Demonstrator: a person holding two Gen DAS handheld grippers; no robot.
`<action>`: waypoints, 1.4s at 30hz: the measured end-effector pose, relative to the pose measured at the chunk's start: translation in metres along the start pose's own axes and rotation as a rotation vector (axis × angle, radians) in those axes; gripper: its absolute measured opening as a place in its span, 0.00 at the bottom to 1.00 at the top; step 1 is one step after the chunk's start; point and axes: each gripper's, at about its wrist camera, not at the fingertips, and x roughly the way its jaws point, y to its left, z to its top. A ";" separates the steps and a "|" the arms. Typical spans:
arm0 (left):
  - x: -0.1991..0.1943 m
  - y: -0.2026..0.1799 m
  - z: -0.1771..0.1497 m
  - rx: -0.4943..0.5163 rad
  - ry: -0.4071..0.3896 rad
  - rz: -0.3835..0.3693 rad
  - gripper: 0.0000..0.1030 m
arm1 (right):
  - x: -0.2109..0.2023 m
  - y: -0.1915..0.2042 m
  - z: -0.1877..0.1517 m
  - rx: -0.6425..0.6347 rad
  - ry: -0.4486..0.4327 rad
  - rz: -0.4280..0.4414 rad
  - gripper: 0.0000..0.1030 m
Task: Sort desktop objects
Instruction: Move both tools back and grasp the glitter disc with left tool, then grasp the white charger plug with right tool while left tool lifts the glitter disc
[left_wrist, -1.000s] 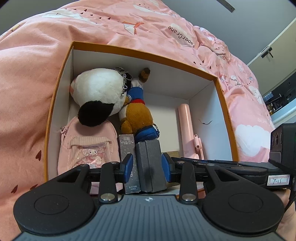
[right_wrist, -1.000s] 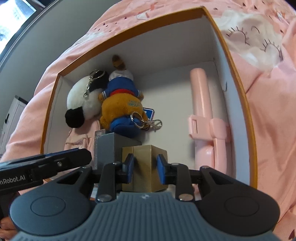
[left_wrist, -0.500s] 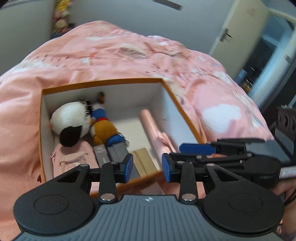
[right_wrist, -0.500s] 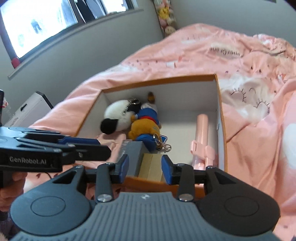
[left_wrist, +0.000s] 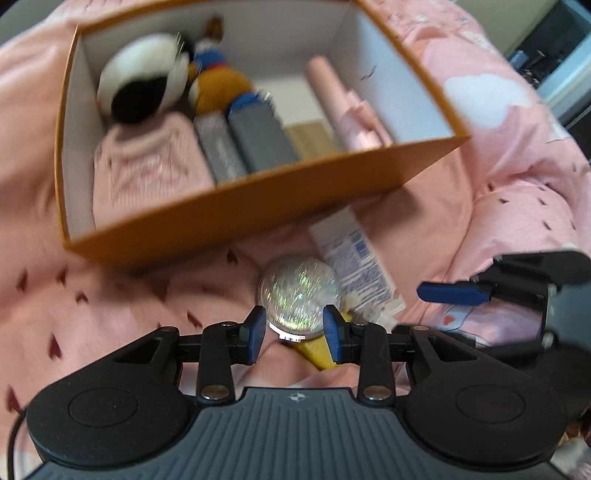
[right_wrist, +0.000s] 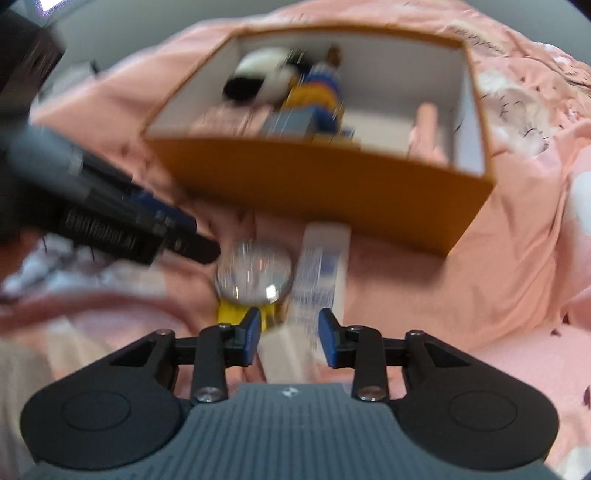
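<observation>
An orange box (left_wrist: 240, 218) lies on a pink quilt and holds plush toys, a pink pouch, grey boxes (left_wrist: 266, 140) and a tan box (left_wrist: 310, 138). In front of it lie a glittery clear globe (left_wrist: 299, 288) on a yellow base and a white tube (left_wrist: 354, 254) with blue print. My left gripper (left_wrist: 293, 332) hovers open over the globe (right_wrist: 255, 271), its pads not pressing on it. My right gripper (right_wrist: 290, 338) hangs over the tube (right_wrist: 321, 266); its jaws are closing, the tube shows between them, and the pads do not touch it.
The quilt (left_wrist: 110, 314) bunches into folds around the orange box (right_wrist: 314, 184). A pink roll (left_wrist: 332, 88) lies along the box's right wall. The right gripper (left_wrist: 454, 293) shows at the right edge of the left wrist view. Both views are motion-blurred.
The left gripper let go of the grey box and the right let go of the tan box inside the orange box. Both drew back and now sit over the globe and the tube.
</observation>
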 end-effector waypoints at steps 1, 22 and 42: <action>0.004 0.002 -0.002 -0.013 0.010 0.000 0.37 | 0.005 0.004 -0.003 -0.017 0.021 -0.014 0.41; 0.059 0.033 -0.001 -0.233 0.033 -0.111 0.79 | 0.042 0.001 -0.027 -0.009 0.112 -0.025 0.44; 0.034 0.019 -0.005 -0.161 -0.075 -0.166 0.30 | 0.020 -0.068 -0.001 0.256 0.009 -0.114 0.36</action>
